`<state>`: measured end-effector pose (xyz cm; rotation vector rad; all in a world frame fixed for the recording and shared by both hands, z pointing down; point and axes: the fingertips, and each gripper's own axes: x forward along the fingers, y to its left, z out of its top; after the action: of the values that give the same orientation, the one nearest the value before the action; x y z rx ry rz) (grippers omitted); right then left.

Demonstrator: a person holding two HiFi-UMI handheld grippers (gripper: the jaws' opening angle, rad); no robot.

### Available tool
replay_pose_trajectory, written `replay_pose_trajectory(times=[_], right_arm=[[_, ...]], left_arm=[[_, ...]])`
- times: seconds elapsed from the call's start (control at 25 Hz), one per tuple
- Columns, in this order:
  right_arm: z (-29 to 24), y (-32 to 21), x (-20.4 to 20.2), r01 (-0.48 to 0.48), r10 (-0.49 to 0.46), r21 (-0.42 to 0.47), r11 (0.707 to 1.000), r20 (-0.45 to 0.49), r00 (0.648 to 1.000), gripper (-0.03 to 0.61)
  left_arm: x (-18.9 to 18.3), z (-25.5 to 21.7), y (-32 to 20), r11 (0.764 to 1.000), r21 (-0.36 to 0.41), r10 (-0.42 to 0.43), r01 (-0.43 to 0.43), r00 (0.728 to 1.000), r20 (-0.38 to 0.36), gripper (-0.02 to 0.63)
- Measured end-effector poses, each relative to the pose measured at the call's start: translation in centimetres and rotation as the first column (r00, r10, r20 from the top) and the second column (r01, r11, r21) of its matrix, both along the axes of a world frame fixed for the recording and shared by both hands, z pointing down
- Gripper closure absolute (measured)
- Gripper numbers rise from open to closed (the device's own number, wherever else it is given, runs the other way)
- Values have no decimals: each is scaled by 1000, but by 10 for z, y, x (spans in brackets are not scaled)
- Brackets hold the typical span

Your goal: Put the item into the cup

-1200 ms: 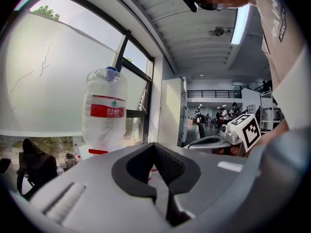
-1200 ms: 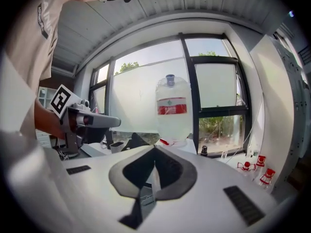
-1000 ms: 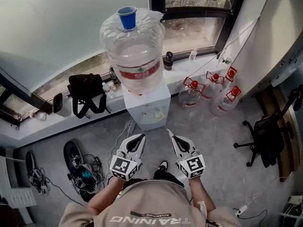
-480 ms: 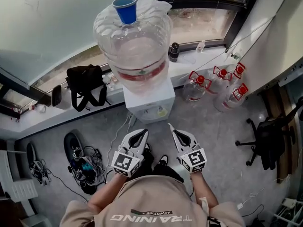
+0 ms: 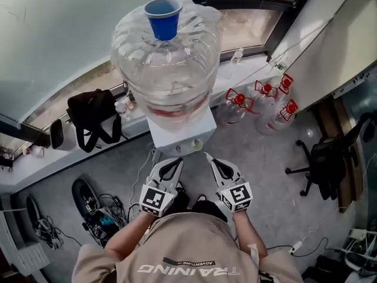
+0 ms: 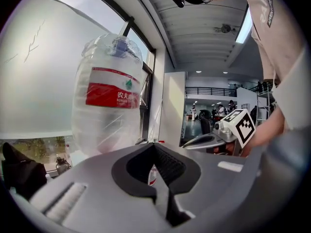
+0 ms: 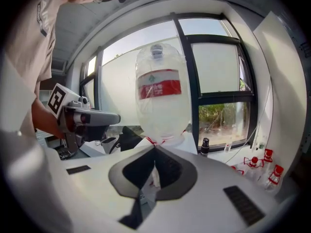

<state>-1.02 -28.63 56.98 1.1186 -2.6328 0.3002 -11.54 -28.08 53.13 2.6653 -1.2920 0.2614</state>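
Both pairs of jaws are clenched tip to tip, and only background shows through the hollow behind the tips. The left gripper and right gripper are held side by side, close but apart, their tips pointing to 12 o'clock. Just beyond them at 12 stands one white dispenser carrying one big inverted water bottle. One blue cup sits upright and open-mouthed on the bottle's upturned base, well above both grippers. I cannot tell which thing is the item. At 2 o'clock four clear jugs with red caps stand on the floor. At 10 one black bag rests on the sill, and at 3 stands one dark office chair.
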Motion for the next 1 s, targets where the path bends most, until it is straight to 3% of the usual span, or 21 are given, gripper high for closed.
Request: replay_pose_trajectory(times=[0.4, 0.68, 1.0], right_arm=[[57, -28, 14, -67, 66, -75, 995, -10, 998, 566], [145, -43, 25, -14, 3, -152, 988, -70, 998, 566], [247, -62, -2, 35, -55, -245, 969, -76, 996, 566]], left_arm=[[18, 32, -22, 997, -42, 66, -65, 997, 28, 606], [45, 83, -27, 987, -150, 63, -51, 995, 77, 606], [56, 134, -18, 969, -244, 59, -34, 994, 93, 606]])
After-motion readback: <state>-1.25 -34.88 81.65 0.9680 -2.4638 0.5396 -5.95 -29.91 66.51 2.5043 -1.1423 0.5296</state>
